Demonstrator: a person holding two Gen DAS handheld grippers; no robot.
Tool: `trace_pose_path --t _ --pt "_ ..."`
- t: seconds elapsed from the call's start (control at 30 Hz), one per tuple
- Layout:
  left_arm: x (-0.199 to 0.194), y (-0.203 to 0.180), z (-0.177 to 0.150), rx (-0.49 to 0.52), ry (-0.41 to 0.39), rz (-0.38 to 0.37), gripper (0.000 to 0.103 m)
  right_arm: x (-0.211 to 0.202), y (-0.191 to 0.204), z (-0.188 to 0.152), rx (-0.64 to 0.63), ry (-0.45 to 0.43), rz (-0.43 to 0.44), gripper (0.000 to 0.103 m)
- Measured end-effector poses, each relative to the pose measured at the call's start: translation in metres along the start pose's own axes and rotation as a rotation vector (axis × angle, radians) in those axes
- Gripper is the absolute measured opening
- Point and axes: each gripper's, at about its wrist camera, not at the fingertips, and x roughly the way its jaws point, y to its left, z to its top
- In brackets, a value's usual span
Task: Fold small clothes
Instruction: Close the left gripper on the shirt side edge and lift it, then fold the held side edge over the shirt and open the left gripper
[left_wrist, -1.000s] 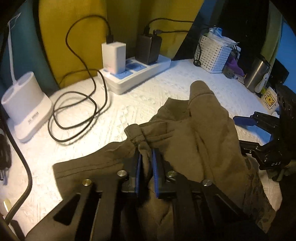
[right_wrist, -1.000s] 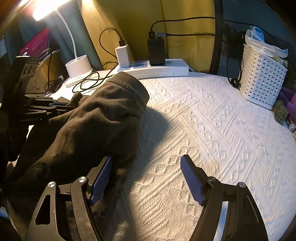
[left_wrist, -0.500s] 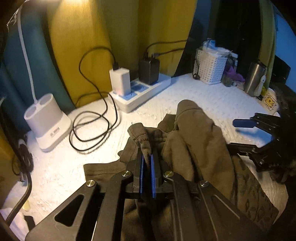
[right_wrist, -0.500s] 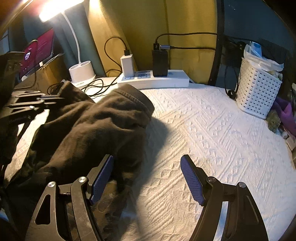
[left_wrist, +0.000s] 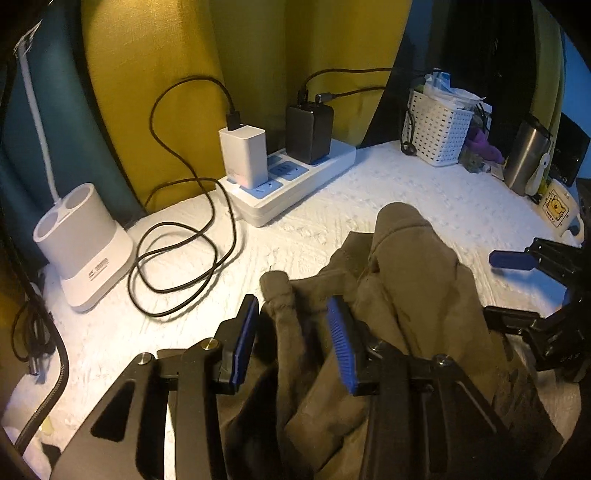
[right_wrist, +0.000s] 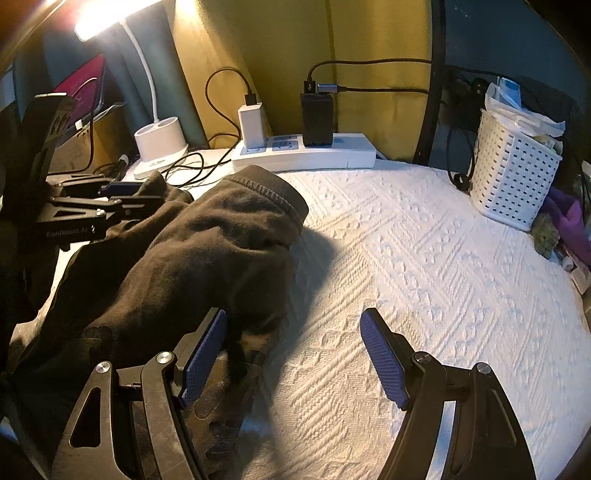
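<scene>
Left hand-held gripper: jaws just opened, parted; fold of garment between blue pads, not pinched.
Right hand-held gripper: spread wide, gripping nothing; left pad at garment's edge, right pad over bare worktop.
Garment: olive-brown, bunched on white textured worktop, between both grippers.
Power strip: beyond left gripper, two chargers plugged in.
White basket: far right of right gripper.

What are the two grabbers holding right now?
Nothing. The left gripper has just been opening, with the brown garment's bunched edge loose between its pads. The right gripper is open.
</scene>
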Motion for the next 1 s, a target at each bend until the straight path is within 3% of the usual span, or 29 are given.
trace_pose_path --t 0.2,0.27,0.3,0.43,0.57,0.8,1.0 --pt "-0.007 -0.008 0.004 0.04 -0.07 0.021 0.037 0.003 -0.004 -0.001 0.011 0.005 -0.002 0.076" --pt "-0.01 -0.011 0.005 0.065 -0.086 0.038 0.005 0.004 -0.005 -0.001 0.013 0.003 -0.005 0.076" --pt "-0.01 -0.013 0.005 0.074 -0.08 0.046 0.003 0.004 -0.006 -0.001 0.014 0.003 -0.005 0.076" --pt "-0.017 -0.013 0.003 0.078 -0.088 0.056 0.003 0.003 -0.005 -0.001 0.014 0.002 -0.005 0.076" --pt "-0.049 -0.004 0.008 0.028 -0.155 0.074 0.003 -0.003 -0.004 0.0 0.012 -0.011 -0.011 0.076" --pt "-0.094 0.022 0.013 -0.022 -0.228 0.189 0.003 -0.018 0.008 0.009 -0.01 -0.054 -0.008 0.076" --pt "-0.052 0.063 -0.005 -0.109 -0.072 0.177 0.003 -0.002 0.022 0.01 -0.035 -0.018 0.015 0.076"
